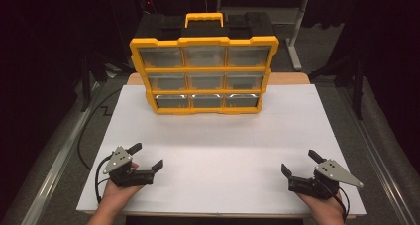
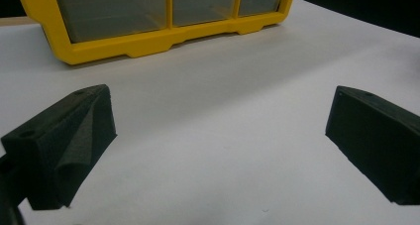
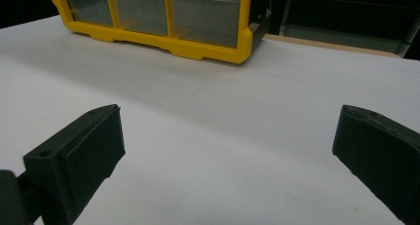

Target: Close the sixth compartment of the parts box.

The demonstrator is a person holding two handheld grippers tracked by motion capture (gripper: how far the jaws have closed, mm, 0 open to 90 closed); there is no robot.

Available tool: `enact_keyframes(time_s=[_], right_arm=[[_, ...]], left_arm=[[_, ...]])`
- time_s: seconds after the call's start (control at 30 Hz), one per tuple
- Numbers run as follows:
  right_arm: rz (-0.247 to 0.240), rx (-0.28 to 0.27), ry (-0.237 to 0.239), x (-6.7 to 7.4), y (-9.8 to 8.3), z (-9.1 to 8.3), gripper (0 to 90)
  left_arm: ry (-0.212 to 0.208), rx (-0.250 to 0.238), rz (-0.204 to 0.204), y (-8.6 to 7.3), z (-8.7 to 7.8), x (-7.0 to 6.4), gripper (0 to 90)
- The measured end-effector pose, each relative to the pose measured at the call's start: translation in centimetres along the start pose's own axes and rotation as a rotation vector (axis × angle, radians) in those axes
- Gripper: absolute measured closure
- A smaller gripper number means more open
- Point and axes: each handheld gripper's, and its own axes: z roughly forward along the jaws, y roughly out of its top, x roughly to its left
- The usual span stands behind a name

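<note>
Claws first: the left claw [image 1: 147, 156] lies low over the near left part of the counter [image 1: 223, 136], its jaws spread wide with nothing between them, and the right claw [image 1: 299, 162] mirrors it at the near right, jaws just as wide and just as empty. Each sits in a hand coming in from the near edge, the left hand [image 1: 116, 193] and the right hand [image 1: 324, 202] both low and roughly level, with the claws angled inward toward the middle of the counter and a grey three-cornered plate on top of each.

Well apart from both, at the far middle, stands the yellow organizer [image 1: 204, 74], upright, with a yellow carry handle on top and three rows of three clear drawers facing the person.

From the left claw's own view the organizer's [image 2: 163, 36] lowest row and yellow base rim show at the upper left, with bare white surface between the jaws. The right claw's own view catches the organizer's [image 3: 163, 31] lower right corner (plus a strip of tan counter edge beyond the white sheet).

Covering the counter is a white sheet; around it the room is dark, with black stands and a grey floor.
</note>
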Motion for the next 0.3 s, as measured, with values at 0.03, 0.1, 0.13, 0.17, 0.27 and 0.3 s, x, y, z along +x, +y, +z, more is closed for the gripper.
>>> enact_keyframes(time_s=[0.03,0.1,0.13,0.17,0.27,0.3], right_arm=[[0.005,0.003,-0.002,-0.10,-0.06,0.10,0.2],[0.009,0.005,-0.005,-0.26,-0.09,0.16,0.2],[0.013,0.001,-0.006,-0.32,-0.08,0.10,0.2],[0.014,-0.001,-0.008,-0.34,-0.06,0.04,0.2],[0.010,-0.007,-0.011,-0.37,0.02,-0.11,0.2],[0.011,-0.009,-0.012,-0.37,0.06,-0.15,0.2]], left_arm=[[0.000,0.004,0.003,0.00,-0.01,0.01,0.3],[0.002,0.006,0.003,0.00,-0.03,-0.02,0.3],[0.002,0.006,0.001,-0.01,-0.04,-0.03,0.3],[0.004,0.005,-0.001,-0.01,-0.05,-0.05,0.3],[0.004,0.001,-0.005,-0.01,-0.10,-0.21,0.3],[0.003,0.002,-0.002,-0.01,-0.14,-0.24,0.3]])
